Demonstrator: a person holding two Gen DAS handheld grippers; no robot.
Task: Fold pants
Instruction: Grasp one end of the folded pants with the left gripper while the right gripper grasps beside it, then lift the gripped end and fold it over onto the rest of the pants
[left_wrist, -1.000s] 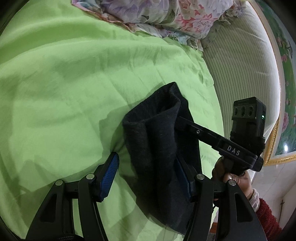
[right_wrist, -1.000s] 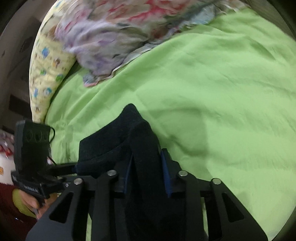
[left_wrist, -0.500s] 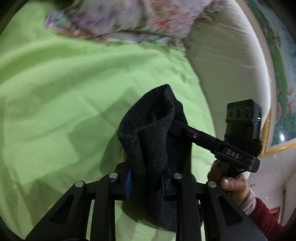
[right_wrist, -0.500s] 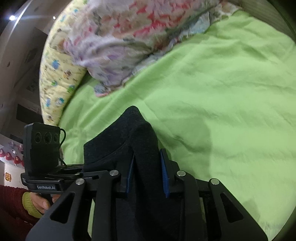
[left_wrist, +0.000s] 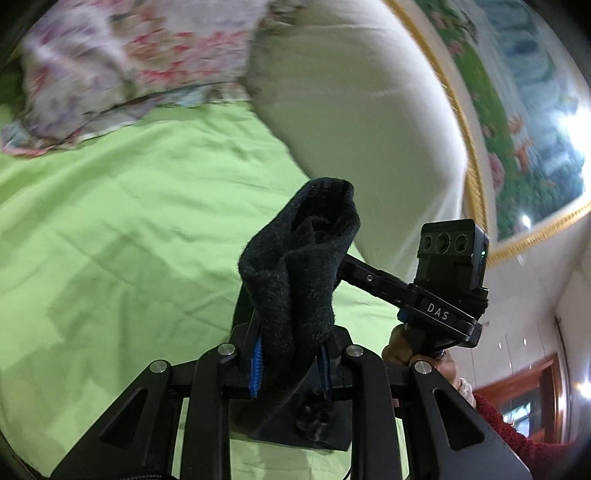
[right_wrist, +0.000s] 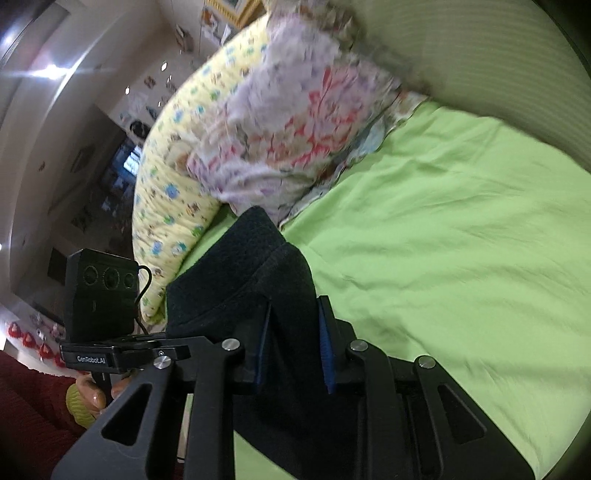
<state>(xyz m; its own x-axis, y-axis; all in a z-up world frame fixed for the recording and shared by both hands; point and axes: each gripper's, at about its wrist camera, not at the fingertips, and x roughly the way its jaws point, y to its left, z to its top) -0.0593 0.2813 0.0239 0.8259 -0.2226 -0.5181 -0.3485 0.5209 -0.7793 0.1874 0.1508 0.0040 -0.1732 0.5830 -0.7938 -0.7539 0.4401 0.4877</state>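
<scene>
Black pants bunched and lifted above green bedsheet, clamped in left tongs and right tongs, floral pillow behind.

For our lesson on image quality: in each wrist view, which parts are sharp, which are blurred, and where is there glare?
Left wrist view: the black pants are sharp, the floral pillow is smeared, and a lamp glares at the right edge. Right wrist view: the pants are sharp, the floral pillow is blurred, with light streaks top left.
</scene>
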